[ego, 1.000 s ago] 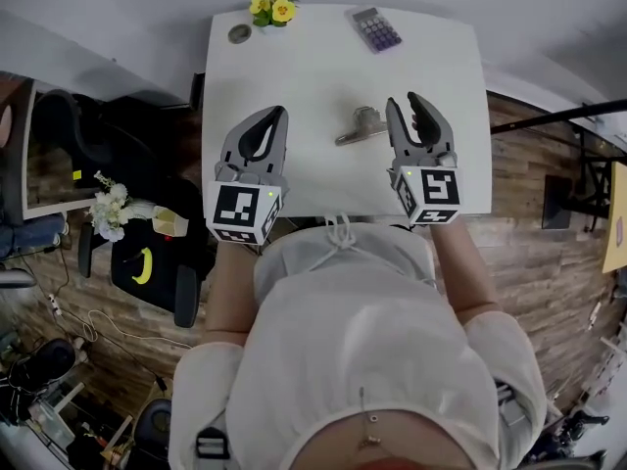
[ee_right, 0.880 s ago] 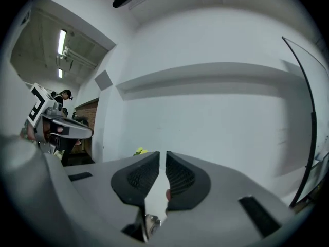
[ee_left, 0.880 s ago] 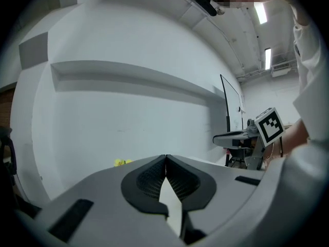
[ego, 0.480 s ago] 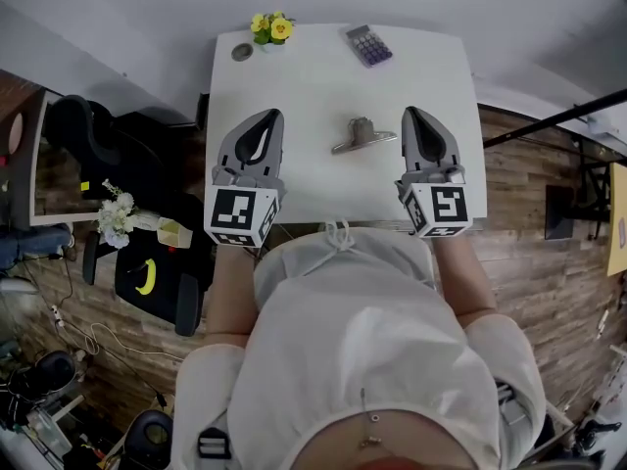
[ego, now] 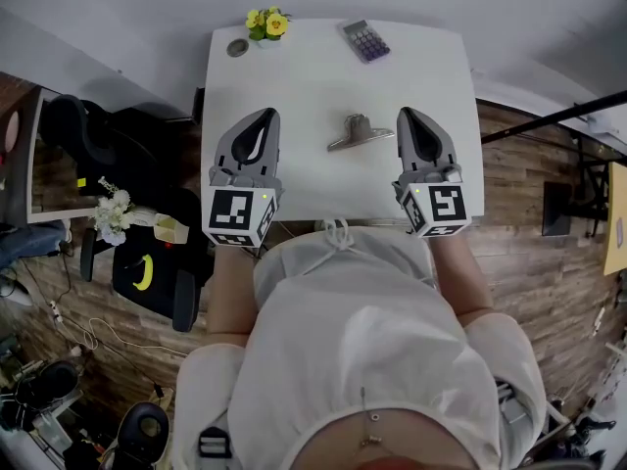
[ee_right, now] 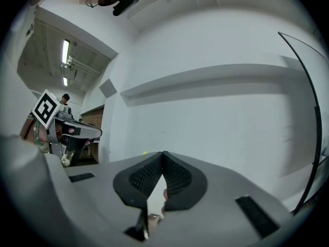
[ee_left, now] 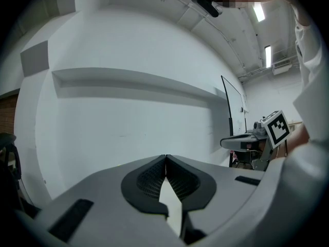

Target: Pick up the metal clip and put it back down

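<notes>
The metal clip [ego: 359, 133] lies flat on the white desk [ego: 294, 76], about midway across it and free of both tools. It sits between your two hands, closer to the right one.

Your right hand-held gripper [ego: 406, 115] is just beside the clip's right end. Its jaws are pressed together tip to tip, with nothing between them. Your left hand-held gripper [ego: 265, 116] is further off on the other side. Its jaws are also closed together and empty. Both point away from you across the desk towards the pale wall, their marker cubes nearest your body.

At the desk's far edge are a calculator [ego: 365, 40], a small bunch of yellow flowers [ego: 265, 23] and a little round object [ego: 237, 48] beside them. They are all well apart from the clip. A black chair [ego: 98, 145] stands off the desk's left side on the wooden floor [ego: 549, 253].
</notes>
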